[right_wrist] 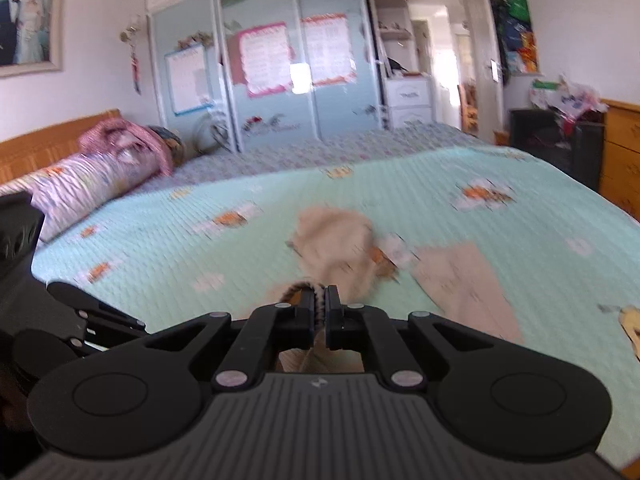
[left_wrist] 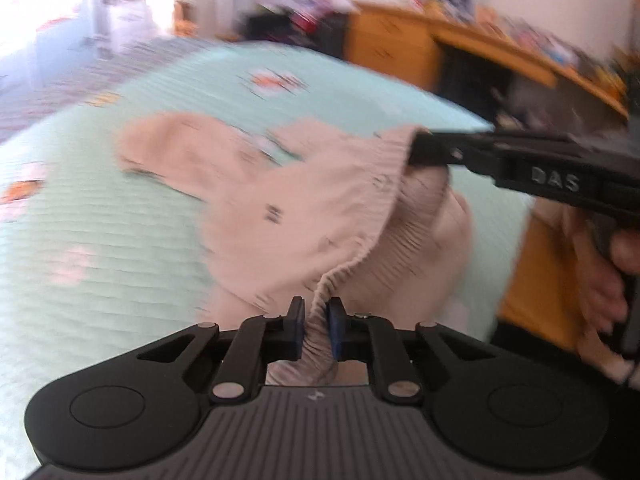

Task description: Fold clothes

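Observation:
A pair of small beige trousers (left_wrist: 288, 204) with an elastic ribbed waistband lies partly lifted over the mint-green bedspread (left_wrist: 120, 240). My left gripper (left_wrist: 316, 322) is shut on the gathered waistband near the bottom middle of the left wrist view. My right gripper (left_wrist: 416, 152) comes in from the right there and pinches the other end of the waistband. In the right wrist view my right gripper (right_wrist: 320, 312) is shut on the ribbed edge, and the trouser legs (right_wrist: 336, 252) trail away over the bedspread (right_wrist: 160, 248).
A wooden desk and drawers (left_wrist: 404, 48) stand past the bed's far side. Sliding wardrobe doors (right_wrist: 264, 64) line the wall behind the bed. Pillows and a pink bundle (right_wrist: 104, 160) lie by the wooden headboard at the left. A person's hand (left_wrist: 604, 300) holds the right gripper's handle.

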`<state>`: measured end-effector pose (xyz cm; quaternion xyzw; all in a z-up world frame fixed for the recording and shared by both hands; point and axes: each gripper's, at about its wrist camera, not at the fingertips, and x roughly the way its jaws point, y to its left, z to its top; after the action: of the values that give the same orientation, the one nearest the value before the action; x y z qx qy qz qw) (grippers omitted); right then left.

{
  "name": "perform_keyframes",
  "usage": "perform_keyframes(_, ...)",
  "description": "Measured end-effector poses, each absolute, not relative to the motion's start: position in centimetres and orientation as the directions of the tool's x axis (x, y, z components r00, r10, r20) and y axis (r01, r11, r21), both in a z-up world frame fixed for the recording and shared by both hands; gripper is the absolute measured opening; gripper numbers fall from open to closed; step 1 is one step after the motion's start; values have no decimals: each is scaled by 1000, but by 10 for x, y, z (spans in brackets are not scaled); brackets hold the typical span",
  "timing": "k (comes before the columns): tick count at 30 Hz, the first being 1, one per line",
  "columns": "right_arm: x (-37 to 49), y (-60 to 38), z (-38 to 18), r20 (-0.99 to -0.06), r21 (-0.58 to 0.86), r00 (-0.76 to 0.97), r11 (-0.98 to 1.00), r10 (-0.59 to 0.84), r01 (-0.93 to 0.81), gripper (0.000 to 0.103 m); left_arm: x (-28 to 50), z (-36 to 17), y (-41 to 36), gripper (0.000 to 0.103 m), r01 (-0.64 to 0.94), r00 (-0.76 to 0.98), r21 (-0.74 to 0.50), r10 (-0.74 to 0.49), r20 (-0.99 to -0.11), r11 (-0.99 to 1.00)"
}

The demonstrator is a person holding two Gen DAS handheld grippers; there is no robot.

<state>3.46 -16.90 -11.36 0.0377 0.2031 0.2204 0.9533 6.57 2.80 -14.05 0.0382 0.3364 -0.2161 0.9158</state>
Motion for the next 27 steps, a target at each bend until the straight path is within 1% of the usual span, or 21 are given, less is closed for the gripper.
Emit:
perform_keyframes(3, 52, -138, -91, -328, 191, 800, 864, 503, -465, 6, 56, -121, 71, 13, 216, 810, -151, -264, -523, 965)
perform_keyframes(6, 86, -85, -67, -294, 246, 735, 791, 611, -560, 6, 43, -105, 126, 13, -20, 890, -230, -87, -447, 973)
perform_keyframes(8, 121, -32, -57, -319, 295, 640, 715, 699, -633, 8, 43, -106, 168, 14, -179, 882, -284, 26, -471, 942)
perform_keyframes(9, 135, -6, -54, -347, 324, 589, 683, 730, -655, 11, 44, -106, 189, 14, -256, 869, -308, 79, -488, 916)
perform_keyframes(10, 147, 16, -54, -380, 366, 537, 656, 753, -661, 13, 45, -110, 209, 14, -323, 844, -330, 113, -524, 887)
perform_keyframes(12, 160, 38, -56, -410, 449, 478, 629, 776, -635, 16, 43, -122, 240, 13, -425, 796, -354, 157, -585, 833)
perform_keyframes(13, 155, 39, -58, -395, 475, 481, 622, 783, -623, 21, 41, -129, 251, 13, -459, 781, -371, 167, -602, 807)
perform_keyframes(14, 147, 30, -64, -384, 487, 495, 626, 779, -609, 28, 38, -139, 261, 13, -479, 767, -397, 152, -624, 783)
perform_keyframes(15, 139, 21, -70, -373, 499, 510, 630, 776, -595, 42, 35, -150, 270, 13, -495, 752, -422, 131, -646, 759)
perform_keyframes(16, 131, 12, -76, -365, 510, 525, 637, 769, -579, 51, 32, -161, 279, 13, -512, 737, -447, 109, -667, 734)
perform_keyframes(18, 114, -10, -100, -413, 532, 541, 676, 733, -510, 51, 26, -179, 281, 13, -530, 714, -469, 74, -696, 706)
perform_keyframes(19, 107, -21, -113, -441, 548, 535, 688, 721, -476, 51, 19, -184, 279, 13, -525, 716, -479, 62, -695, 704)
perform_keyframes(22, 80, -41, -145, -509, 553, 502, 713, 699, -432, 51, -9, -182, 262, 13, -439, 773, -521, 12, -634, 732)
perform_keyframes(24, 66, -45, -157, -520, 566, 485, 709, 703, -421, 51, -25, -175, 248, 13, -374, 800, -514, -11, -600, 772)
perform_keyframes(27, 54, -39, -163, -514, 604, 447, 678, 733, -419, 51, -39, -168, 229, 13, -308, 803, -450, -25, -595, 838)
